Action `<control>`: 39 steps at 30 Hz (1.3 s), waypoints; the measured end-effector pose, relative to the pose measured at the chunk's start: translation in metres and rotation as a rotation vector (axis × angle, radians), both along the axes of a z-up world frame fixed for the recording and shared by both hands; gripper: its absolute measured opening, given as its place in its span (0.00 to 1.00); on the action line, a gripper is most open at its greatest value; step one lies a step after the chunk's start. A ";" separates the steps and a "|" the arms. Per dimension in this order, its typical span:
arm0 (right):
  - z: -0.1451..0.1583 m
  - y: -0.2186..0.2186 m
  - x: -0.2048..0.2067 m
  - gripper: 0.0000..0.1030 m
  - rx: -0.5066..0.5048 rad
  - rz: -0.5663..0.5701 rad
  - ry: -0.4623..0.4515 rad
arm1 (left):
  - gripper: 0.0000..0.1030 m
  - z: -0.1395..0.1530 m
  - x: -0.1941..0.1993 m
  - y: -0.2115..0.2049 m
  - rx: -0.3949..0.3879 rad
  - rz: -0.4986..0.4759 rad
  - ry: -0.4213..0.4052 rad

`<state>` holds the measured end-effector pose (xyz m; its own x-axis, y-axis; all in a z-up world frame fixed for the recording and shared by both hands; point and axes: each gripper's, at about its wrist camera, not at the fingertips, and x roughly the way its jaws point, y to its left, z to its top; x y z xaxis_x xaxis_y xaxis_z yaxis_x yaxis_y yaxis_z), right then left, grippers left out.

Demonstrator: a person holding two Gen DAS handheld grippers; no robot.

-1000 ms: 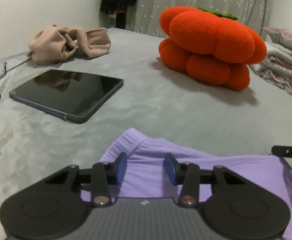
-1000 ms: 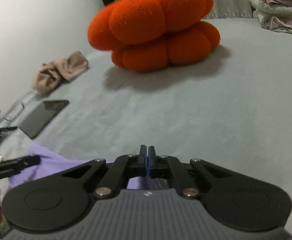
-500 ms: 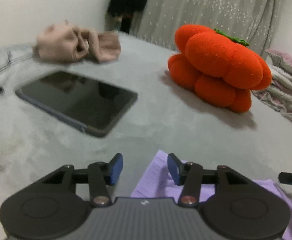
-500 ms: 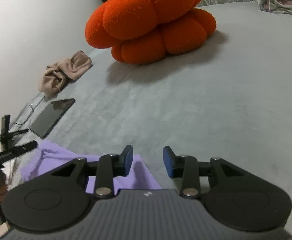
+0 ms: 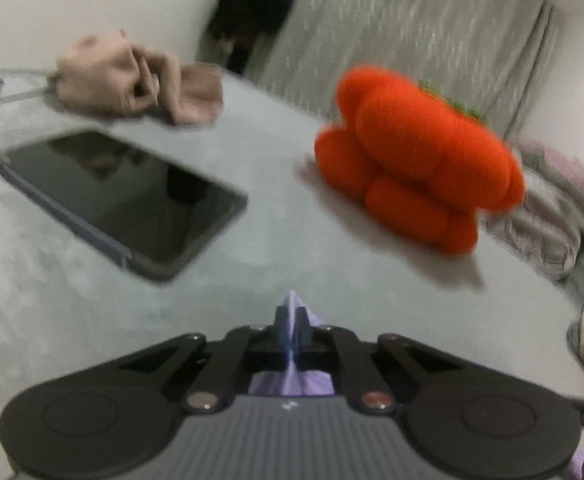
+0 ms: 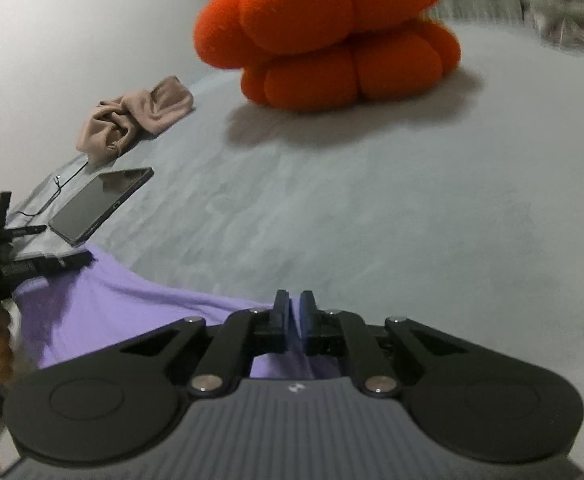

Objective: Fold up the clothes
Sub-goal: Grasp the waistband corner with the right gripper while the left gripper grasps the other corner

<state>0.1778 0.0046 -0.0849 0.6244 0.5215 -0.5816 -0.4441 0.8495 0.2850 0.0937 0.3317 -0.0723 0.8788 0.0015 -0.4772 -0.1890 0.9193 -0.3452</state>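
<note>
Purple, my one shirt point(image 6: 104, 312) is now pinched by both claws, left point(image 5: 290, 317) and right point(image 6: 295, 309), which were open before.

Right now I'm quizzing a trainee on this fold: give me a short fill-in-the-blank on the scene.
1. The left gripper is shut on the ___ cloth.
2. The plush on the bed is ___ in colour.
3. The tablet lies with its dark screen facing ___.
4. The crumpled beige cloth lies beyond the ___.

Missing words: purple; orange; up; tablet
</note>
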 end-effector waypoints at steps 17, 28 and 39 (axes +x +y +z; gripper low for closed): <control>0.004 0.001 -0.007 0.33 -0.056 -0.043 -0.029 | 0.43 0.008 -0.005 0.004 -0.016 0.093 0.097; 0.020 -0.012 -0.061 0.35 -0.023 0.043 -0.025 | 0.46 0.019 -0.049 0.016 -0.130 0.133 0.148; 0.029 -0.028 -0.110 0.35 0.041 0.188 0.057 | 0.25 0.022 -0.062 -0.004 -0.188 0.108 0.157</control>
